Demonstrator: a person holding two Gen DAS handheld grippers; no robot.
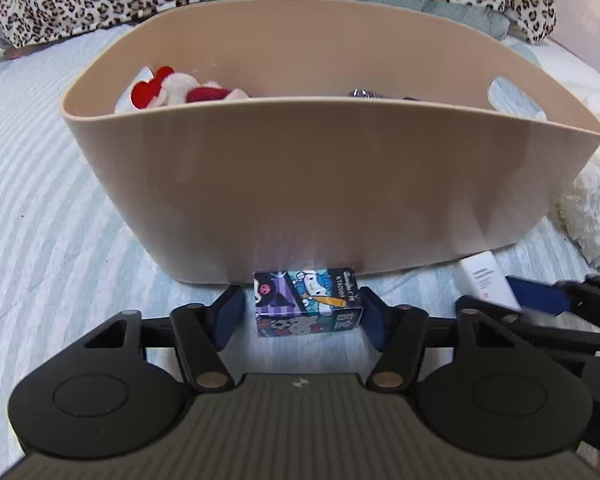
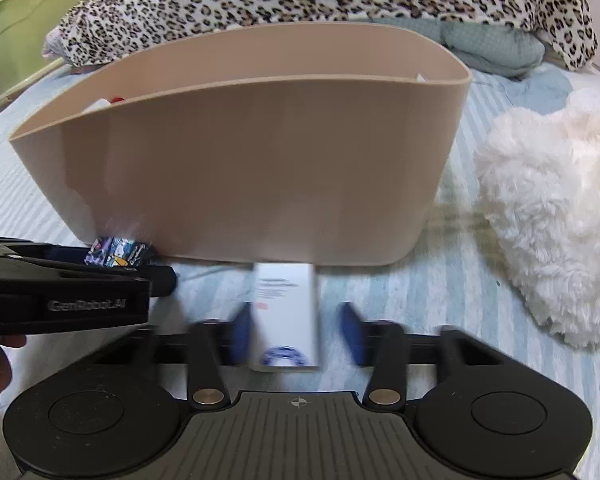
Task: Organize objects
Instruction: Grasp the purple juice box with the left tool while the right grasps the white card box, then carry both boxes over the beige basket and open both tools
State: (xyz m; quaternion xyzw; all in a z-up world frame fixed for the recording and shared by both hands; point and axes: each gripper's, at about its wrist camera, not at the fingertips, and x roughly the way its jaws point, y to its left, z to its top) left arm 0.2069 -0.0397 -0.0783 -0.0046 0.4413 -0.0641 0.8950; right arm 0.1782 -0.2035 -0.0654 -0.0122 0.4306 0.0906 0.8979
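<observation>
Left hand-held gripper point(image 1: 302, 314) sat apart around cartoon box point(image 1: 308, 304) | right hand-held gripper point(image 2: 296, 330) apart around white box point(image 2: 286, 312) | pre-grasp, next probably squeeze, lift into tub point(image 1: 300, 184)

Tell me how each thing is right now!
Bin: upright on the bed, toys inside.
Cartoon box: on the bed against the bin, between the left tool's open fingers.
White box: flat on the bed, between the right tool's open fingers.
Plush: lying in the bin.
Fluffy pillow: beside the bin.
</observation>
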